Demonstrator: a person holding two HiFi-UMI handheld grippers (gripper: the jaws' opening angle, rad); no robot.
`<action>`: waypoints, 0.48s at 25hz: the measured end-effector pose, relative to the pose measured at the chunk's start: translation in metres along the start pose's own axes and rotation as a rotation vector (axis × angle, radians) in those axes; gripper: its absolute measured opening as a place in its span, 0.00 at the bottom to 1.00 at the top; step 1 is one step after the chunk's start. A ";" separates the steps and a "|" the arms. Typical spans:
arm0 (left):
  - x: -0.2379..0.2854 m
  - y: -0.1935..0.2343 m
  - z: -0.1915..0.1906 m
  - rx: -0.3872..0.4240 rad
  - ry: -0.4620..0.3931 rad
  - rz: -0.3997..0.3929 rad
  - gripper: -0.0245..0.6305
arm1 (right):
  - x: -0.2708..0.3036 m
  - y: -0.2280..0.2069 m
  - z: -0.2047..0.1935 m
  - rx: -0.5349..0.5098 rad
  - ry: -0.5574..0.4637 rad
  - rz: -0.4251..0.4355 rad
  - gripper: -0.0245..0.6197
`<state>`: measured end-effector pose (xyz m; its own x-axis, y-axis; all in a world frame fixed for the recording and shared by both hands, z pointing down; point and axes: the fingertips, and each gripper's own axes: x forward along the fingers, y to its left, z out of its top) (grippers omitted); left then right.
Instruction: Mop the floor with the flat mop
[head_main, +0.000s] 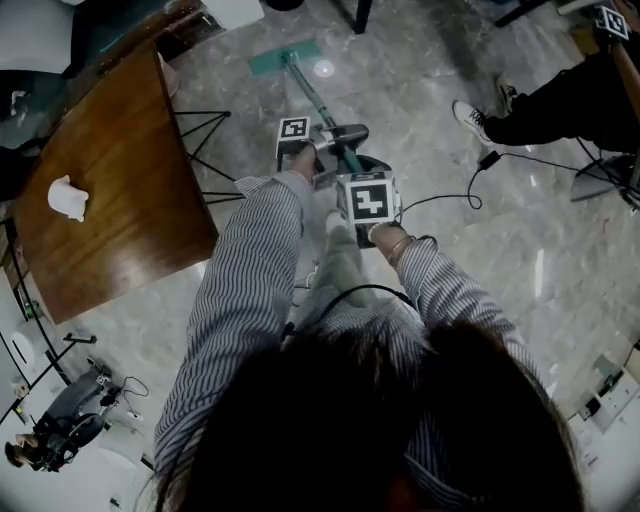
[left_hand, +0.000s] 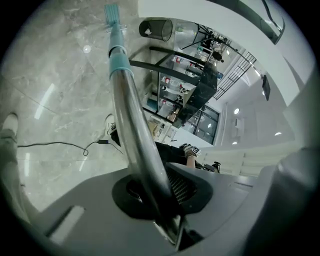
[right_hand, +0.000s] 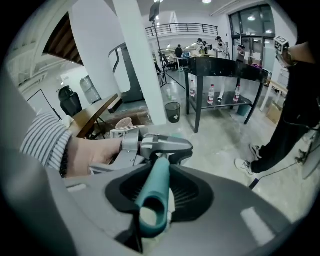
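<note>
In the head view the flat mop's teal head (head_main: 285, 58) lies on the grey marble floor ahead of me, and its pole (head_main: 318, 100) slants back to both grippers. My left gripper (head_main: 325, 150) is shut on the pole, lower down. My right gripper (head_main: 366, 205) is shut on the teal handle end, nearer my body. The left gripper view shows the silver pole (left_hand: 134, 130) running from the left gripper (left_hand: 156, 194) to a teal collar (left_hand: 119, 56) and the mop head (left_hand: 112, 15). In the right gripper view the teal handle end (right_hand: 156, 192) sits in the right gripper (right_hand: 155, 202), with the left gripper (right_hand: 162, 146) just ahead.
A wooden table (head_main: 110, 190) with a crumpled white tissue (head_main: 68, 197) stands close on my left. A bystander's legs (head_main: 545, 112) and a floor cable (head_main: 470, 190) are on the right. A black bin (right_hand: 172, 111) and a black table (right_hand: 225, 70) stand farther off.
</note>
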<state>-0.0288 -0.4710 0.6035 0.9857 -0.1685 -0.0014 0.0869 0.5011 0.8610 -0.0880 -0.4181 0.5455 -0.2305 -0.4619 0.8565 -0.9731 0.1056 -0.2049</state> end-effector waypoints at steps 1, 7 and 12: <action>0.002 -0.005 0.008 -0.001 -0.008 -0.005 0.13 | 0.004 -0.002 0.008 0.002 -0.001 0.001 0.21; 0.015 -0.020 0.024 -0.002 -0.032 -0.054 0.12 | 0.008 -0.017 0.030 -0.026 -0.007 -0.017 0.21; 0.018 -0.011 0.022 -0.013 -0.048 -0.070 0.11 | 0.010 -0.019 0.018 -0.041 0.007 0.014 0.21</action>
<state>-0.0150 -0.4984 0.6048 0.9691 -0.2438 -0.0371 0.1578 0.4975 0.8530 -0.0712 -0.4400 0.5494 -0.2436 -0.4536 0.8572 -0.9692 0.1477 -0.1973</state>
